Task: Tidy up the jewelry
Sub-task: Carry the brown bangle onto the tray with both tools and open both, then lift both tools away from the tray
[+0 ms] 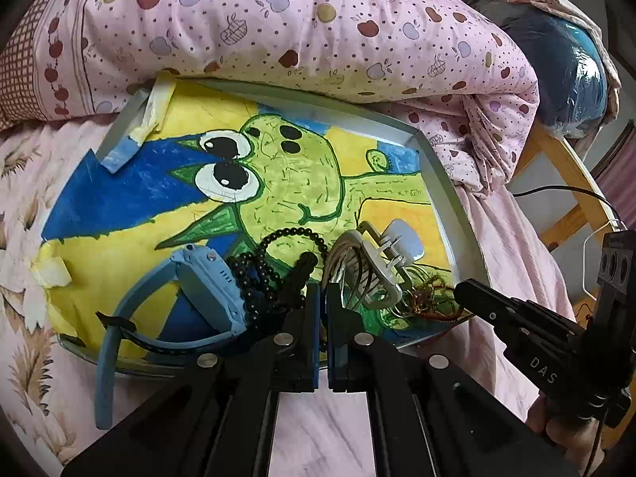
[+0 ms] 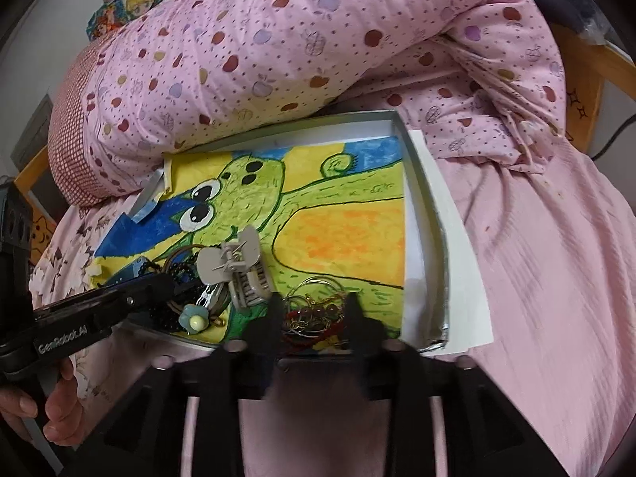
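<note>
A shallow grey tray (image 1: 433,167) lies on a pink bed sheet (image 2: 556,262), its far edge tucked under a pink apple-print quilt (image 1: 278,24). A painted green cartoon picture (image 1: 286,175) lines the tray floor. All the jewelry is heaped along the tray's near edge: a light-blue watch (image 1: 206,290) toward the near left corner, black bead strings (image 1: 274,262) beside it, a grey claw hair clip (image 1: 381,262) at mid-edge, and a tangle of thin gold hoops and red cord (image 2: 318,314) nearer the near right corner. A small blue flower charm (image 2: 192,318) sits at the edge by the clip.

The left gripper (image 1: 322,298) has its fingers pressed almost together with nothing seen between them, tips just beside the beads. The right gripper (image 2: 314,310) is spread, its fingers on either side of the hoop tangle without visibly pinching it
</note>
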Demonstrator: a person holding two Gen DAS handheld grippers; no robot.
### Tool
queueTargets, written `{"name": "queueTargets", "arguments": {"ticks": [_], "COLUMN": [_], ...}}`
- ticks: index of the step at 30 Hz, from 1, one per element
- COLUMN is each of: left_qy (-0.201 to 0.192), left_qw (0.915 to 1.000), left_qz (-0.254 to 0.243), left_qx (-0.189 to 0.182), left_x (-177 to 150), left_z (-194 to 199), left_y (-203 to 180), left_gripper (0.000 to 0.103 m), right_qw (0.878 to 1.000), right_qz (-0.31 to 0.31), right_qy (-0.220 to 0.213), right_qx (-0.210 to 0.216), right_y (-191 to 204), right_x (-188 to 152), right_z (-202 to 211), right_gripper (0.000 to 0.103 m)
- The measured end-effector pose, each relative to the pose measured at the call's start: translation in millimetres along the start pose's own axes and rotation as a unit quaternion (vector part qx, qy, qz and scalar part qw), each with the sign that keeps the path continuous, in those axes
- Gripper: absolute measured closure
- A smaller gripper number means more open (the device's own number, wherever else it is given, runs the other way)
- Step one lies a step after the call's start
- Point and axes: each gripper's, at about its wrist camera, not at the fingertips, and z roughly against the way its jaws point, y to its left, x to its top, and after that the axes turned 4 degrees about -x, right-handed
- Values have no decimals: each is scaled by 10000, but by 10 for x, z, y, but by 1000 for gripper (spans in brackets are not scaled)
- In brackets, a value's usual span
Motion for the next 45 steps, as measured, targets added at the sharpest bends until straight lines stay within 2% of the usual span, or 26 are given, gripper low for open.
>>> {"name": "queueTargets", "arguments": {"ticks": [1, 3, 5, 7, 11, 16, 18, 19, 22, 27, 32, 37, 45], "left_qy": [-16, -55, -150, -211, -460, -802, -1051, -1173, -1540, -1893, -2258, -2482, -2553], "left_qw": [10000, 9999, 9998, 9997, 9985, 9939, 9891, 9873, 9824, 9769, 9688, 9607, 9564], "left_qz": [-25, -51, -26, -51, -160, -470, -630, -659, -654, -577, -593, -674, -646], "left_qx": [27, 98, 97, 95, 246, 591, 815, 848, 824, 802, 838, 1048, 1266], "left_x": [1, 2, 10, 22, 28, 15, -26, -46, -91, -117, -268, -577, -1080], "left_z": [8, 25, 53, 83, 181, 363, 483, 539, 747, 1045, 1414, 1792, 2335], "left_y": [-10, -25, -30, -45, -110, -252, -314, -330, -373, -484, -629, -694, -709], "left_gripper": [94, 72, 65, 64, 39, 34, 12, 8, 6, 2, 2, 2, 2], "right_qw": [10000, 9999, 9996, 9991, 9964, 9918, 9895, 9882, 9850, 9786, 9721, 9668, 9630], "right_qz": [-15, -46, -118, -175, -329, -468, -463, -432, -317, -108, -103, -105, 24], "right_qy": [-21, -92, -221, -366, -760, -1183, -1364, -1463, -1684, -2034, -2329, -2545, -2691], "right_qx": [1, -49, -115, -140, -157, -130, -125, -132, -187, -304, -271, -221, -136], "right_y": [-13, -41, -77, -107, -172, -239, -241, -235, -194, -80, 1, 84, 302], "right_x": [6, 20, 32, 47, 86, 99, 92, 79, 22, -141, -292, -505, -919], "right_z": [15, 59, 121, 195, 401, 686, 825, 910, 1120, 1534, 1920, 2263, 2694], "right_gripper": [66, 64, 54, 44, 34, 18, 14, 13, 6, 0, 0, 0, 0]}}
